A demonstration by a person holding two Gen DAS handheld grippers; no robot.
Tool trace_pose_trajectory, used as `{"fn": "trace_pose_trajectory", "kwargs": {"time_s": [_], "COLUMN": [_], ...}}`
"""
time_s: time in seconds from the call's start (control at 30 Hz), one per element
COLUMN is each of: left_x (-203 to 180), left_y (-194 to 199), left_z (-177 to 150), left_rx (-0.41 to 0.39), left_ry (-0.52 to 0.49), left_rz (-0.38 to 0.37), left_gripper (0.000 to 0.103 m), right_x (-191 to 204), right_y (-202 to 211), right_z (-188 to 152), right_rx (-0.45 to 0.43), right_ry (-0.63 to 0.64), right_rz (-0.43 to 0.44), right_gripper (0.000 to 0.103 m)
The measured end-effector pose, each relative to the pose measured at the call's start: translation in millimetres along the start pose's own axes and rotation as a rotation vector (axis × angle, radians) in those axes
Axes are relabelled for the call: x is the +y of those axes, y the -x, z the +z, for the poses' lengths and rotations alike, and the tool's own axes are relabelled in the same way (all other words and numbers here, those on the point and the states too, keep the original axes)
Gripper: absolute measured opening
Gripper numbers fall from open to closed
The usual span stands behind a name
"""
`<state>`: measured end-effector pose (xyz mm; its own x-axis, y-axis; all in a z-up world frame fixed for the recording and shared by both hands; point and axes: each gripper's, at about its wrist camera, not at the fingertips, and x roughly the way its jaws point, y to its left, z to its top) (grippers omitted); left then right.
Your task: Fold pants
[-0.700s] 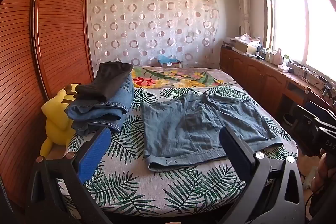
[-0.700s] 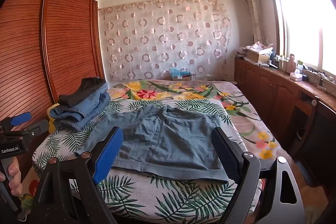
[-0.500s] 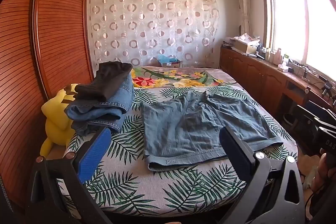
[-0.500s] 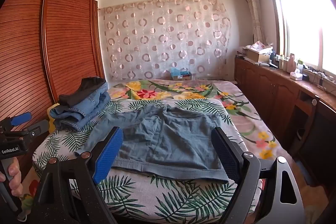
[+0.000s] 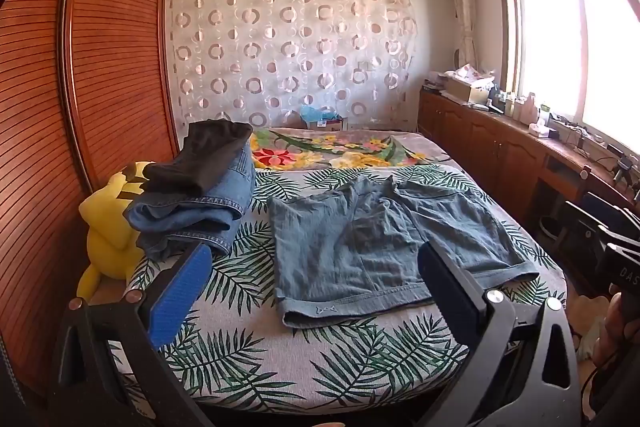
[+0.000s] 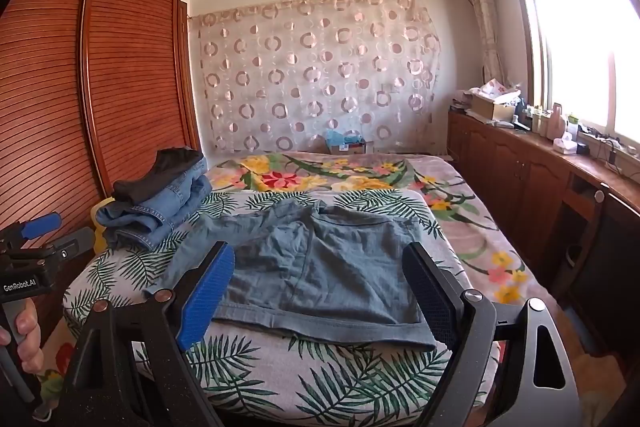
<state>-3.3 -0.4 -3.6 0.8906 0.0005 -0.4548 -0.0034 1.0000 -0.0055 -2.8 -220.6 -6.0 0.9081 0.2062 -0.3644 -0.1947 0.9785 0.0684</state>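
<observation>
A pair of grey-blue denim shorts (image 5: 380,243) (image 6: 324,267) lies spread flat on the leaf-print bed cover (image 5: 320,359) (image 6: 320,383), waistband away from me and leg hems toward the near edge. My left gripper (image 5: 316,279) hovers open short of the bed's near edge, nothing between its blue pads. My right gripper (image 6: 320,279) is likewise open and empty, held above the near right side of the shorts. The left gripper's body (image 6: 32,267), held by a hand, shows at the far left of the right wrist view.
A stack of folded jeans with a dark garment on top (image 5: 200,195) (image 6: 160,199) sits at the bed's left, beside a yellow plush toy (image 5: 108,227). A slatted wooden wardrobe (image 5: 80,107) stands left; low wooden cabinets (image 5: 500,155) run along the right under the window.
</observation>
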Motion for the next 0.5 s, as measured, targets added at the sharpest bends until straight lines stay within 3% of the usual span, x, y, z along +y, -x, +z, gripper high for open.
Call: {"fn": "trace_pose_trajectory", "kwargs": {"time_s": [0.5], "left_x": [-1.2], "left_y": [-0.3], "left_z": [1.9], "left_rx": [0.005], "left_ry": [0.0], "left_rz": [0.0], "left_gripper": [0.103], "right_x": [2.3], "right_y": [-0.3], "right_z": [0.5], "right_rx": [0.002], "right_ry": [0.002], "right_rz": [-0.001], "right_gripper": [0.087]}}
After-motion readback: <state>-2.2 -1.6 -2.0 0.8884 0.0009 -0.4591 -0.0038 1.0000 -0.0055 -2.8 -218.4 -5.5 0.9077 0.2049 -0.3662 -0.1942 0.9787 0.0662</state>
